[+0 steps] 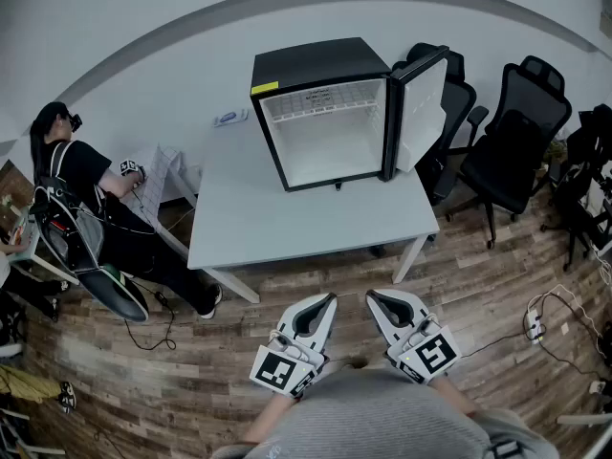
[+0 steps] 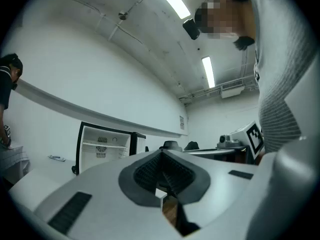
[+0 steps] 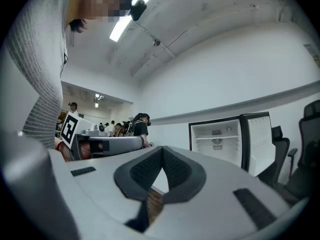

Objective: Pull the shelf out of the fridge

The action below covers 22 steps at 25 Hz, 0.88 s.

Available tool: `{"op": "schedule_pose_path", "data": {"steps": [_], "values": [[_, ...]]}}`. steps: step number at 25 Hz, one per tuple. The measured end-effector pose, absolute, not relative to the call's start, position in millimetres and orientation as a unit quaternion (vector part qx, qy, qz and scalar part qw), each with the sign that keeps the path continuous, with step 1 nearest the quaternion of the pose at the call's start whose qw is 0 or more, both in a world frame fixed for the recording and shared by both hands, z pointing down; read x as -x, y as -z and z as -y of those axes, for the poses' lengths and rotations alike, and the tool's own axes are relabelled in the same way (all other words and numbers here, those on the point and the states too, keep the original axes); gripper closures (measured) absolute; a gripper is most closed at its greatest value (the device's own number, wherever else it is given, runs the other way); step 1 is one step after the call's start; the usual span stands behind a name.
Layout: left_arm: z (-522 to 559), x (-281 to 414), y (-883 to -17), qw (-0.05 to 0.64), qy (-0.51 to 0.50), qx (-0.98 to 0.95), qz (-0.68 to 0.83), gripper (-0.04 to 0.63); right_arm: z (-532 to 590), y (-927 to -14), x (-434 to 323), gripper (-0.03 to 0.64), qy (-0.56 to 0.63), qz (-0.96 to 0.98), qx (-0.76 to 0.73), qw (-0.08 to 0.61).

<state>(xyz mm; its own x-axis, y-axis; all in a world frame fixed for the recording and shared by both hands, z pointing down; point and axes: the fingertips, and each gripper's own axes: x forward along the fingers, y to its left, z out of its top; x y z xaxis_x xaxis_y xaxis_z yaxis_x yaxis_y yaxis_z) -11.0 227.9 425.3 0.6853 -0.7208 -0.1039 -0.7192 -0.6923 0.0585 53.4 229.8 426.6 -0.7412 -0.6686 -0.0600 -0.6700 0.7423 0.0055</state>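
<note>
A small black fridge stands on the white table with its door swung open to the right. A white wire shelf lies across the upper part of its white inside. The fridge shows far off in the left gripper view, and the same fridge in the right gripper view. My left gripper and right gripper are held side by side close to my body, well short of the table. Both are shut with nothing between the jaws.
A seated person in black works at the left beside a side table. Black office chairs stand right of the fridge. A small object lies on the table's back left. Cables and a power strip lie on the wooden floor at right.
</note>
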Motion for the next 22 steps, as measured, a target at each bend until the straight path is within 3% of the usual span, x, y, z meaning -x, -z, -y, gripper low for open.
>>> {"op": "schedule_pose_path", "data": {"steps": [22], "values": [[-211,7,-424,0.011,0.061,-0.924,0.378,0.584,-220,-424,-48,0.604,-0.007,-0.932,0.360,0.033]]}}
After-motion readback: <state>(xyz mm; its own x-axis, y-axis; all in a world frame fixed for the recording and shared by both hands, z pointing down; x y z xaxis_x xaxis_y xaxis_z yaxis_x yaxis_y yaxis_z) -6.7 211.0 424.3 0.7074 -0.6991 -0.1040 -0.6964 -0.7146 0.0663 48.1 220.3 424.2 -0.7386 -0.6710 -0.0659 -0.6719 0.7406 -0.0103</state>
